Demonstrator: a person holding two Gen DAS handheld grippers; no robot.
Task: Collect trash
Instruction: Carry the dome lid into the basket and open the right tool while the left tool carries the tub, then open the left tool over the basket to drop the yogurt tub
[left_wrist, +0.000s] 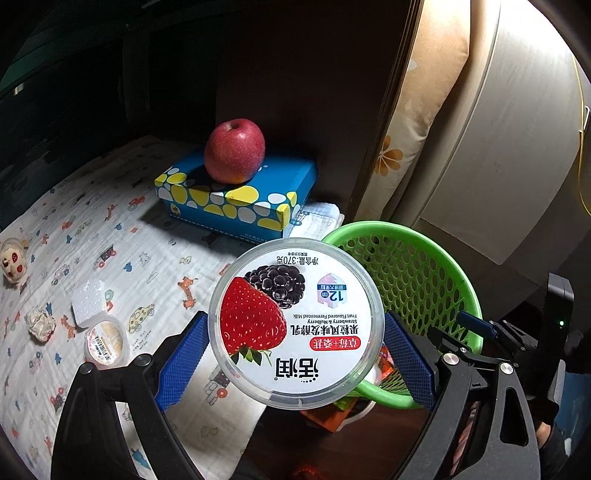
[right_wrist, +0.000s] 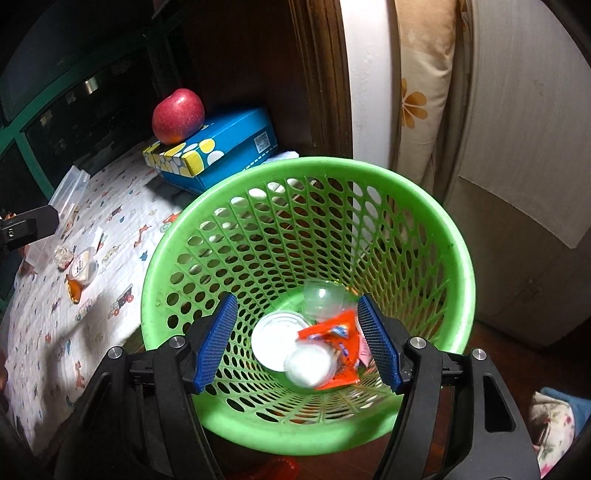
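In the left wrist view my left gripper (left_wrist: 295, 319) is shut on a round yogurt tub (left_wrist: 299, 291) with a strawberry and mulberry lid, one blue pad on each side. The tub hangs beside the near rim of a green mesh basket (left_wrist: 410, 266). In the right wrist view my right gripper (right_wrist: 297, 300) stands open over the basket (right_wrist: 306, 166) with nothing between its pads. Inside the basket lie a white lid (right_wrist: 273, 343), a white cup (right_wrist: 308, 365) that looks blurred, an orange wrapper (right_wrist: 340, 339) and a clear cup (right_wrist: 321, 299).
On the patterned cloth (left_wrist: 122, 240) lie a small pudding cup (left_wrist: 105, 343), a white foam piece (left_wrist: 88, 302) and a crumpled paper ball (left_wrist: 40, 323). A red apple (left_wrist: 234, 149) sits on a blue tissue box (left_wrist: 236, 195). A cabinet (right_wrist: 517, 184) stands right of the basket.
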